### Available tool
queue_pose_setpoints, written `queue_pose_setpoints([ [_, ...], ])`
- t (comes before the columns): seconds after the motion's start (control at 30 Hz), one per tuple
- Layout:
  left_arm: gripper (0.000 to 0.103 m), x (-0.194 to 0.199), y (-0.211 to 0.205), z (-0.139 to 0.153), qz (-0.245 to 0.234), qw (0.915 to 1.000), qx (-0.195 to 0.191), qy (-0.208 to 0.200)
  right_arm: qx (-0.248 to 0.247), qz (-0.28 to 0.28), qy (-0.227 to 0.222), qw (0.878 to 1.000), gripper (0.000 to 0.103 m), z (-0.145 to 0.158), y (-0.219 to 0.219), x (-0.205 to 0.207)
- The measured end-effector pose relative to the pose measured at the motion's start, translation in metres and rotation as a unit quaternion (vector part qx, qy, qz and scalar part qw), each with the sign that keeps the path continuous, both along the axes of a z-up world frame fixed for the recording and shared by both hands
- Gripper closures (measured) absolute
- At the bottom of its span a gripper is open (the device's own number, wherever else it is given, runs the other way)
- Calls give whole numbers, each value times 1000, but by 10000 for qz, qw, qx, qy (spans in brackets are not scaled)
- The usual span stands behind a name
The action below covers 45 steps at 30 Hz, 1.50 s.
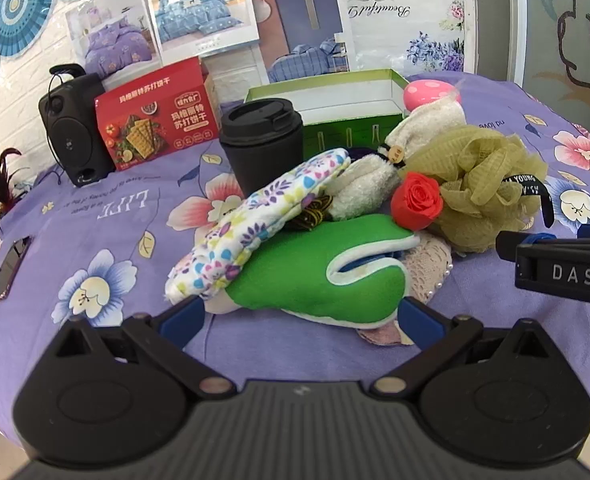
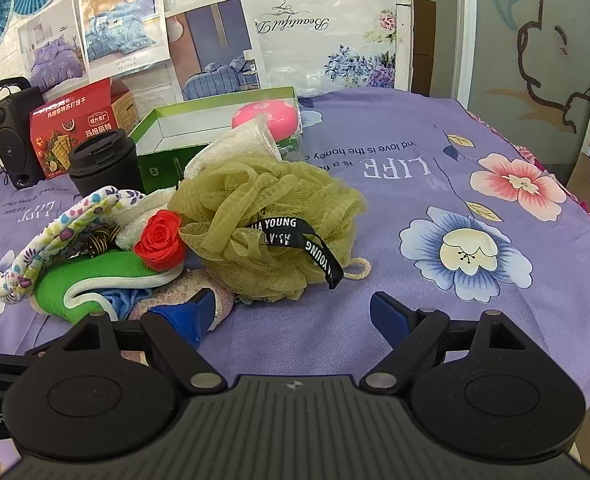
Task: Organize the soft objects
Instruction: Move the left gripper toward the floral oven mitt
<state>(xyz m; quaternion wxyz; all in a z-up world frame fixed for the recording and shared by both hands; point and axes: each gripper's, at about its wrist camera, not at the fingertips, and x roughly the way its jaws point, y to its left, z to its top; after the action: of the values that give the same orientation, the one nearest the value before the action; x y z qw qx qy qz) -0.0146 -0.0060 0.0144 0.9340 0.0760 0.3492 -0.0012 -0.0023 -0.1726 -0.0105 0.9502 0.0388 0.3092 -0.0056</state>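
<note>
A pile of soft things lies on the purple floral cloth: a green mitt [image 1: 319, 280] [image 2: 79, 276], a floral fabric piece [image 1: 255, 220] [image 2: 55, 236], a white towel [image 1: 375, 184], a red rose [image 1: 417, 200] [image 2: 161, 246], an olive mesh bath pouf [image 1: 483, 184] [image 2: 267, 220] and a pink knit piece [image 1: 431, 264] underneath. A pink spotted mushroom toy [image 1: 427, 92] [image 2: 265, 114] rests at the green box [image 1: 335, 96] [image 2: 211, 108]. My left gripper [image 1: 301, 312] is open, just before the green mitt. My right gripper [image 2: 293, 312] is open, just before the pouf.
Behind the pile stand a black lidded cup [image 1: 261, 140] [image 2: 105, 164], a red cracker box [image 1: 155, 116] and a black speaker [image 1: 75, 124]. A phone [image 1: 9, 268] lies at the left. The cloth's right side [image 2: 475, 220] ends at the table edge.
</note>
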Motion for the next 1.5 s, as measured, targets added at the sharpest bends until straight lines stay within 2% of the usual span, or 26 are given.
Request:
queue_pose_setpoints([
  [0.17, 1, 4, 7, -2, 4, 9999, -93, 84, 0, 4, 30, 10000, 32, 1, -1, -4],
  [0.4, 1, 10, 42, -5, 194, 9996, -164, 148, 111, -29, 142, 9998, 32, -3, -3, 4],
  [0.7, 1, 14, 75, 9, 34, 9983, -588, 49, 315, 323, -179, 9988, 32, 7, -15, -12],
  [0.83, 1, 29, 65, 15, -83, 9987, -506, -27, 428, 670, -102, 9968, 32, 11, -1, 0],
  [0.87, 1, 33, 63, 15, -79, 9989, -453, -5, 512, 743, 63, 9959, 32, 11, 3, 4],
  [1.0, 1, 46, 59, 13, -150, 9993, -321, 71, 546, 826, 229, 9948, 32, 15, 8, 8],
  [1.13, 1, 44, 74, 11, -131, 9992, -345, 136, 701, 1459, -140, 9867, 32, 34, 24, -4],
  [1.23, 1, 37, 92, 4, -84, 9992, -263, 278, 392, 2022, -474, 9774, 32, 41, 48, -6],
  [1.37, 1, 30, 115, -4, -141, 9988, -180, 443, -185, 2723, -502, 9607, 32, 41, 69, 8],
  [1.5, 1, 34, 129, -8, -160, 9980, -236, 563, -531, 3194, -132, 9460, 32, 38, 75, 27],
])
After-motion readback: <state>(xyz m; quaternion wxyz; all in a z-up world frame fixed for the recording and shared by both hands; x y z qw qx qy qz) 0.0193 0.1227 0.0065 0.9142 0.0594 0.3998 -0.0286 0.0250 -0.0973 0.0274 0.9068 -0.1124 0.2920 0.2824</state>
